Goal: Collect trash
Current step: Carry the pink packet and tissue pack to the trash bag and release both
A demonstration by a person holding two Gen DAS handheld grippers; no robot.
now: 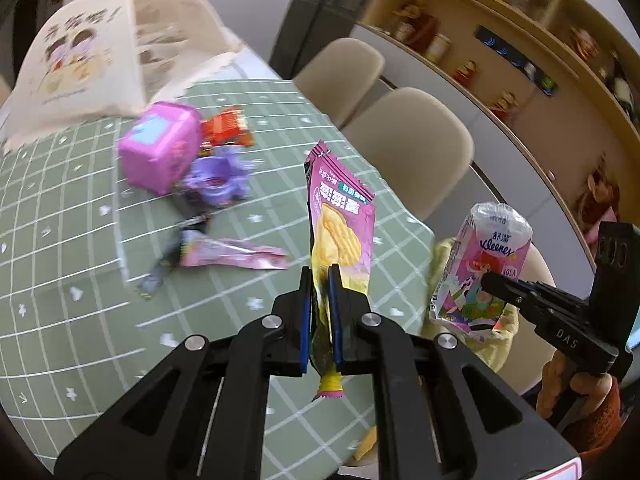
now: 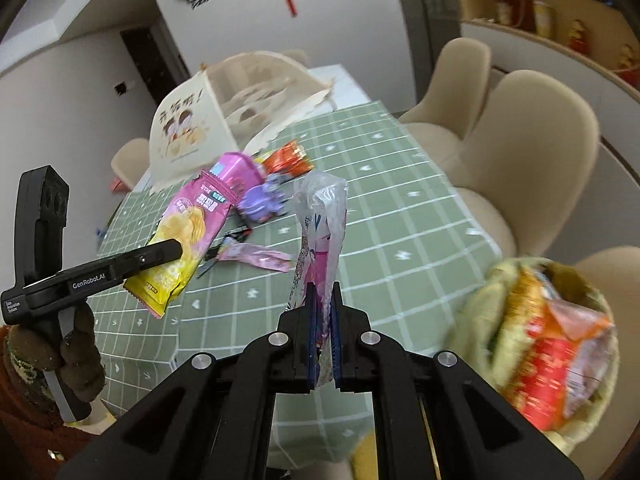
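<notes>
1. Left gripper (image 1: 320, 276), fingers pinched on an upright pink-and-yellow chip packet (image 1: 342, 224), lifted above the worktop (image 1: 80, 248).
2. Right gripper (image 2: 323, 292) clamps a Kleenex tissue pack (image 2: 320, 224) above the worktop's near edge.
3. A blurred yellow bag (image 2: 480, 304), seemingly holding wrappers, lies right.
4. Farther: pink wrapper (image 1: 236, 258), purple toy (image 1: 214, 180), pink box (image 1: 158, 144).

Left tongs (image 1: 319, 276): black linkage arms, silver screws, blue pads. Right tongs (image 2: 324, 292): identical; brown knitted gloves.
</notes>
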